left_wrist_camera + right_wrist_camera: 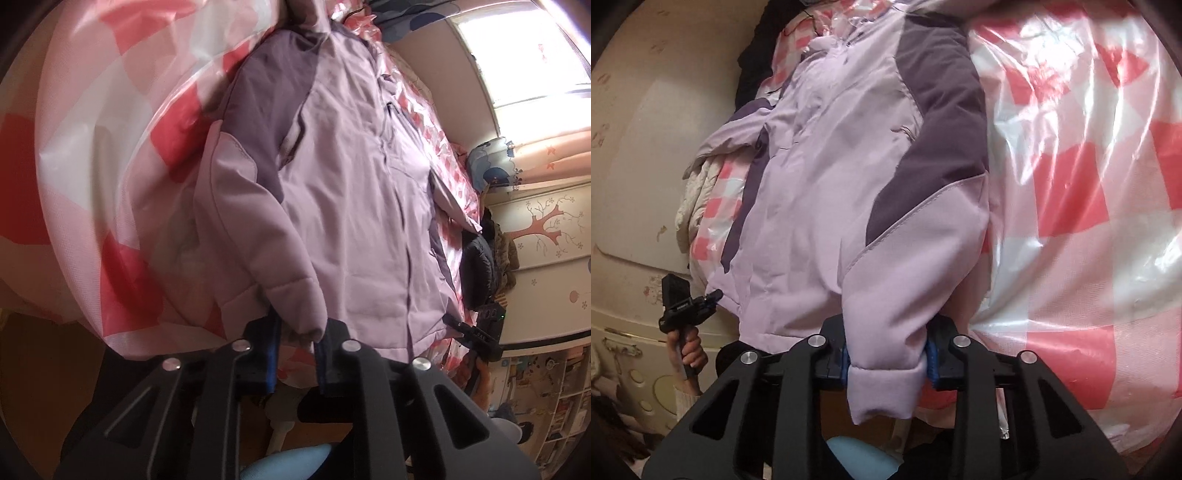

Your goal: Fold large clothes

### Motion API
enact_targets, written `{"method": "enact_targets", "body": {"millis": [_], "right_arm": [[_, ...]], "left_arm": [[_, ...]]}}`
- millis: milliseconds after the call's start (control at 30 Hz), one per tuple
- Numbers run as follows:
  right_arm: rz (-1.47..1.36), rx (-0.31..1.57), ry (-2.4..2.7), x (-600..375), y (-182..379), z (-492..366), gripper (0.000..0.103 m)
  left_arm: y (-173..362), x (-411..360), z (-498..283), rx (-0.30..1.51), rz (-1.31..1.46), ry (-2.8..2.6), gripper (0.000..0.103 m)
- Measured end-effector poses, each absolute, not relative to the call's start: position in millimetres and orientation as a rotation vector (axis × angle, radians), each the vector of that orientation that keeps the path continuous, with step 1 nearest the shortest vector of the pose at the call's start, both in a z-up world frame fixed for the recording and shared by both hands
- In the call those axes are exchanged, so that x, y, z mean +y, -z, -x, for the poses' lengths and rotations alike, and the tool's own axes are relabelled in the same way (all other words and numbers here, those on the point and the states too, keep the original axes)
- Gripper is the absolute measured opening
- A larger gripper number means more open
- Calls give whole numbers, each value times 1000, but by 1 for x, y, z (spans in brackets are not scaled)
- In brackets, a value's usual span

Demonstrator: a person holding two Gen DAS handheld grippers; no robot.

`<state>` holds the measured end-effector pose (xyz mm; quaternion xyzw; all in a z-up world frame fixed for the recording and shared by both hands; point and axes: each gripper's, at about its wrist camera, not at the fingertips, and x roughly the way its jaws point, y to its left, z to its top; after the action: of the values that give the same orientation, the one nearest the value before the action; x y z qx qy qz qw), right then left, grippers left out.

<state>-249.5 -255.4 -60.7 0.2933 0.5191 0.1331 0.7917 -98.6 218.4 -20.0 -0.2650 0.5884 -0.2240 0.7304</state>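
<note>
A lilac padded jacket [351, 184] with dark purple panels lies front-up on the bed. In the left wrist view my left gripper [298, 354] is shut on the cuff [301, 325] of one sleeve, with the blue pads on either side of it. In the right wrist view the jacket [831, 166] stretches away from me, and my right gripper [888, 360] is shut on the other sleeve's cuff [882, 384], which hangs down between the fingers. The left gripper [701, 301], held by a hand [690, 350], also shows at the hem's left corner.
A pink, red and white checked bed cover [1071, 184] under clear plastic lies beneath the jacket. A white quilted garment [690, 199] lies bunched by the wall. Dark clothes [480, 258] are piled at the bed's far side, with a window [517, 55] and shelves [546, 406] beyond.
</note>
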Motion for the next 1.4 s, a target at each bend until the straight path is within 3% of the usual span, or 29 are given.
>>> {"method": "enact_targets", "body": {"millis": [300,400,500,567,600,667,733,800,833,933,1000,1067,1100,1200,1300,1400], "right_arm": [[-681,827,-364,-279,-44,273,21],[-615,859,-319,-296,-47,298,21],[-466,1117,-193,-301,11,310,36],[-419,1231,-77,-311,47,322,40],[-453,1209,-67,-318,49,329,40],[-485,1108,-19,-330,32,341,42],[-486,985,-40,-330,3,338,44],[-513,877,-139,-318,-21,320,55],[-516,850,-187,-310,-25,307,62],[-489,927,-251,-277,-5,259,67],[-378,1151,-138,-264,52,227,67],[-342,1176,-164,-260,70,219,67],[-377,1165,-184,-265,63,220,67],[-573,1024,-294,-307,21,221,71],[-689,831,-160,-379,-24,201,88],[-870,677,12,-464,-41,160,90]], "left_arm": [[-69,214,125,1094,663,644,9],[-68,211,144,1123,623,671,10],[-24,207,156,1298,507,648,22],[7,220,158,1414,459,522,27],[12,235,159,1413,446,441,27],[0,262,160,1347,447,325,37],[-28,278,155,1219,462,282,63],[-58,266,141,1070,482,337,72],[-63,254,134,1034,488,393,74],[-42,202,103,1048,459,502,75],[6,174,79,1210,423,456,75],[63,167,59,1421,455,388,70],[61,169,57,1415,472,381,69],[7,162,45,1227,319,367,72],[-36,139,25,1026,256,349,95],[-49,103,-8,887,262,381,96]]}}
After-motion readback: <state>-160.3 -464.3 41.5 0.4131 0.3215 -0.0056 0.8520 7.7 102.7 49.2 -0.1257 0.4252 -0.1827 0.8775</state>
